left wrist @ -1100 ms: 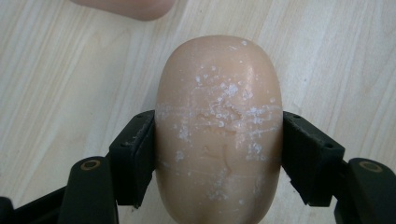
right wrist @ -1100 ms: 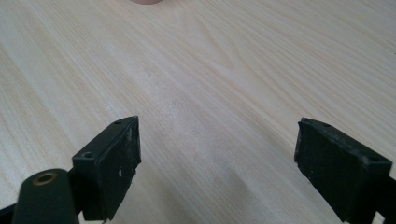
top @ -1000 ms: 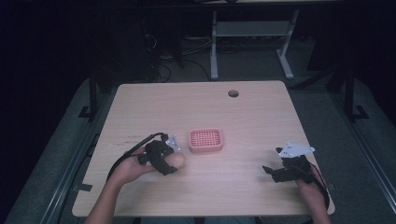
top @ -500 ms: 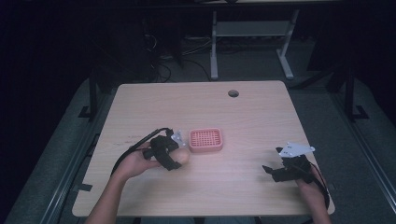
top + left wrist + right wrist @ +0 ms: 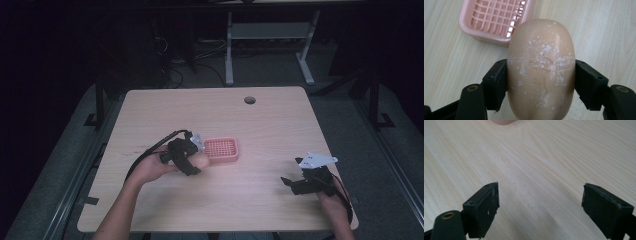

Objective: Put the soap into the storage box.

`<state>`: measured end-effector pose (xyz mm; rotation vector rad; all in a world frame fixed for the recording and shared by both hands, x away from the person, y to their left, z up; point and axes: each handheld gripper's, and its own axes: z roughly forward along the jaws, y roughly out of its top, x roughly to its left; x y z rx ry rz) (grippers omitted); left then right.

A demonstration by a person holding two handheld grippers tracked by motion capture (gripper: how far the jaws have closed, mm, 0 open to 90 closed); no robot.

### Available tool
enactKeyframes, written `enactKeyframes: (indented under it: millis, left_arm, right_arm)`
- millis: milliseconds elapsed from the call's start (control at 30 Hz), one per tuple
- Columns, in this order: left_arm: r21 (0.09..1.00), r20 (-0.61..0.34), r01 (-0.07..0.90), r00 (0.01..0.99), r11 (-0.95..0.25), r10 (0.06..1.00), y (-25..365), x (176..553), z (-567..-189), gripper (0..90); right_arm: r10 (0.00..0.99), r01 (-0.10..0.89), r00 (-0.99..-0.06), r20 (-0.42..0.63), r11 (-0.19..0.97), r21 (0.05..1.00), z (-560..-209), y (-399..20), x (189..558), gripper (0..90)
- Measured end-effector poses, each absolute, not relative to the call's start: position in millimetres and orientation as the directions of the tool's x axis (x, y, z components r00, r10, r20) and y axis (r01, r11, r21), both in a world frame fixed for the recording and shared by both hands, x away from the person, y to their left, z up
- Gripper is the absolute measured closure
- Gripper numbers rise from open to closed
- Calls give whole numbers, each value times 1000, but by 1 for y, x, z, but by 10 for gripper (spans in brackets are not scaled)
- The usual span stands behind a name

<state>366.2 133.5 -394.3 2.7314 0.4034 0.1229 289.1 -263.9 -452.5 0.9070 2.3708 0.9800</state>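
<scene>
From the high view, the light wooden bench (image 5: 280, 125) is carrying a pink slotted soap dish (image 5: 221, 149) near its middle, and the left hand-held gripper (image 5: 192, 162) is sitting just to the dish's left, gripping a pale rounded soap bar (image 5: 201, 161) that is lying beside the dish's near-left corner; the right hand-held gripper (image 5: 292, 182) is resting well apart, near the bench's right front edge, with a grey three-cornered plate on top. The left gripper view is giving detail the high view lacks: the left hand-held gripper (image 5: 541, 82) is clamping the soap bar (image 5: 541, 65) by its two long sides, the bar smooth, oval, peach-coloured and flecked with white crumbs, while the glossy plastic soap dish (image 5: 496, 22) with its grid floor is lying just beyond it. The right gripper view is showing the right hand-held gripper (image 5: 540, 206) spread wide with nothing between its matte black pads, above grained wood.
</scene>
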Motion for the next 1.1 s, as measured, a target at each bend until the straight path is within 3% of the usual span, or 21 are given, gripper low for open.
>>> enactKeyframes:
  millis: [1100]
  left_arm:
    - [363, 34, 235, 964, -902, 264, 101, 392, -384, 322]
  right_arm:
    - [703, 404, -700, -126, 535, 742, -452, -264, 289, 139]
